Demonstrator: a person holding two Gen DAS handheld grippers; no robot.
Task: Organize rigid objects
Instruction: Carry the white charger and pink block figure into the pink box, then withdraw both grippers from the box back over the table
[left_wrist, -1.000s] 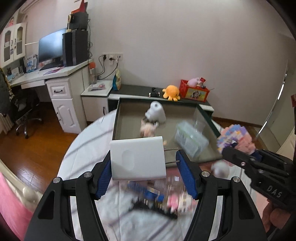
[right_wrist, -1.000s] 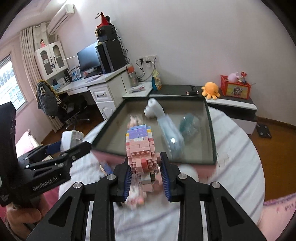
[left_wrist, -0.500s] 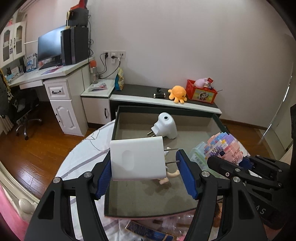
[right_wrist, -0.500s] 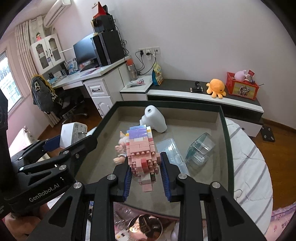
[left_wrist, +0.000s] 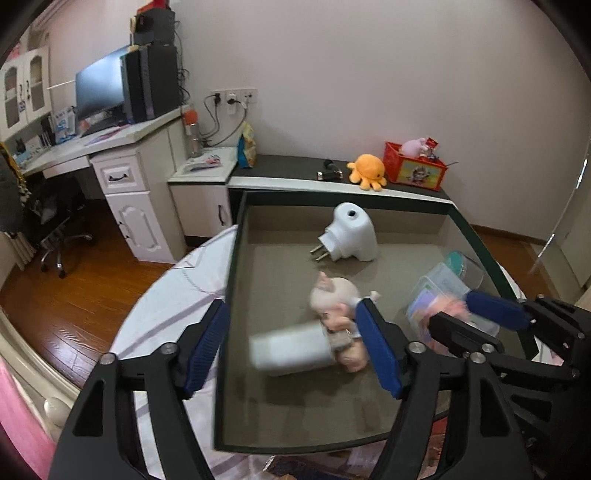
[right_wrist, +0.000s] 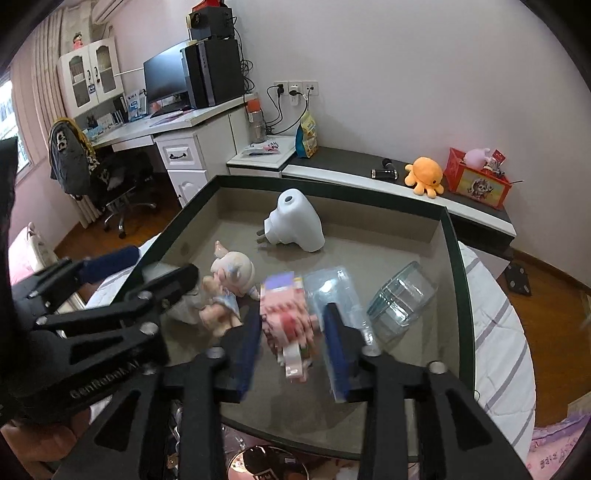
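1. left wrist view: we judge the step in hand to be the drop-off. the left tool (left_wrist: 291, 347) has just been opening its jaws, and the white adapter block (left_wrist: 290, 349) shows blurred between them, clear of both blue pads, lying on or dropping to the tray (left_wrist: 236, 229) floor.
2. the adapter sits against the little pig figurine (left_wrist: 334, 299), near the tray's front half. further back lies a white plug-in device (left_wrist: 351, 232), apart from both.
3. in the right wrist view the right tool (right_wrist: 291, 343) has also just been opening. the pink brick figure (right_wrist: 286, 310) is between its jaws but the pads stand off it on both sides, so we read it as let go, resting or landing on the tray floor.
4. just right of the brick figure lie two clear plastic boxes (right_wrist: 400, 295); the near one touches or nearly touches it, we cannot tell which.
5. both pieces look delivered, so this pair is done, in our judgement.
6. the next move calls for lifting both tools straight back out of the tray without nudging the figurine or the clear boxes, jaws kept wide.
7. below the tray's near rim, more small items (right_wrist: 266, 465) show on the bench; they are too cut off to name. we'd go there for the next pick.
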